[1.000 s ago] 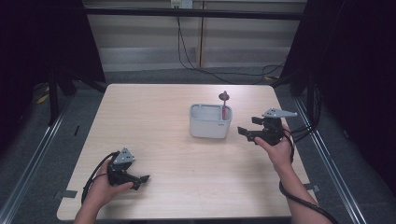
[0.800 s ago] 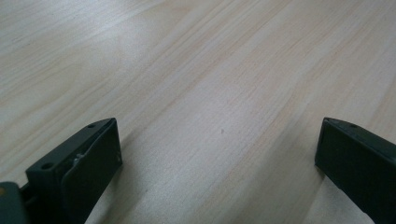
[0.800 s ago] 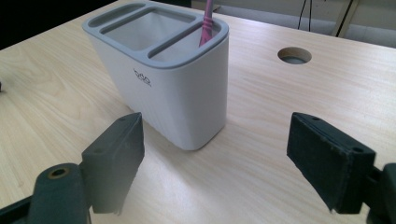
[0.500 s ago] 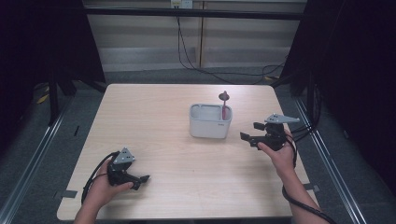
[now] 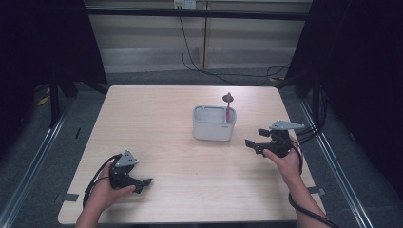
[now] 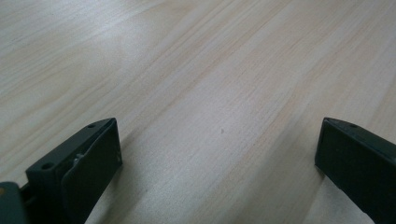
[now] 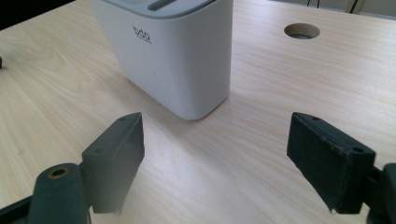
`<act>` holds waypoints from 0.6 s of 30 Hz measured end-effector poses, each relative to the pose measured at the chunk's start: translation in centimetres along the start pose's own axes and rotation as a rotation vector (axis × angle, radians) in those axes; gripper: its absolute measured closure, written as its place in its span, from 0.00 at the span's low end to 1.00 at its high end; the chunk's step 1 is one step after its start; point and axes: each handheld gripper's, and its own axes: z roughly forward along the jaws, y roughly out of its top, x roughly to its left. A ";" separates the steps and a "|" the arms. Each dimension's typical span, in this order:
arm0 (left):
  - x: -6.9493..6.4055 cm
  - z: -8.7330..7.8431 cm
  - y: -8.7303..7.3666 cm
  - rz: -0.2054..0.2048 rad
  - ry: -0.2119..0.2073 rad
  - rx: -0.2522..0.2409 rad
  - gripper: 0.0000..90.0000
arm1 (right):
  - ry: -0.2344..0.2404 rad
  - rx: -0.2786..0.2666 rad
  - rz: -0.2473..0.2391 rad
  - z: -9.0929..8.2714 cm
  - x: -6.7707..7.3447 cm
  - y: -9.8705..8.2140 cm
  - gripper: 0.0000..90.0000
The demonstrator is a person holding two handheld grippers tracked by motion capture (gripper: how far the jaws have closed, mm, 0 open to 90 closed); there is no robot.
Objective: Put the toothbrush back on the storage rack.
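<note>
Right gripper (image 5: 253, 143) hovers just right of the white holder (image 5: 214, 124), jaws spread wide and pinching nothing. In the right gripper view (image 7: 215, 163) the holder (image 7: 173, 51) stands upright just ahead of the jaws, apart from them, with a small dark logo on its front wall and a ribbed lower half. Beyond it, a round hole (image 7: 302, 31) in the tabletop (image 7: 289, 79).

From the high view, the holder stands a little right of the table's (image 5: 157, 109) middle. A pink-handled utensil (image 5: 228, 108) stands in its right compartment, head poking up above the rim; what kind of utensil, possibly a spoon or brush, is too small to tell.

Over at the near left corner, the left gripper (image 5: 145, 182) sits low at the wood, well apart from the holder. In the left gripper view (image 6: 219, 154) its jaws gape wide too, bare wood grain (image 6: 201, 84) between them.
</note>
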 end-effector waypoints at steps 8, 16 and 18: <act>0.0 0.0 0.0 0.001 -0.002 -0.002 0.00 | -0.002 0.017 0.005 0.0 -0.6 -1.2 0.21; 0.0 0.0 0.0 0.000 -0.002 -0.002 0.00 | -0.020 0.043 0.020 0.0 -1.1 -2.3 0.20; 0.0 0.0 0.0 0.002 -0.001 -0.003 0.00 | -0.023 0.042 0.016 0.0 -1.2 -2.5 0.20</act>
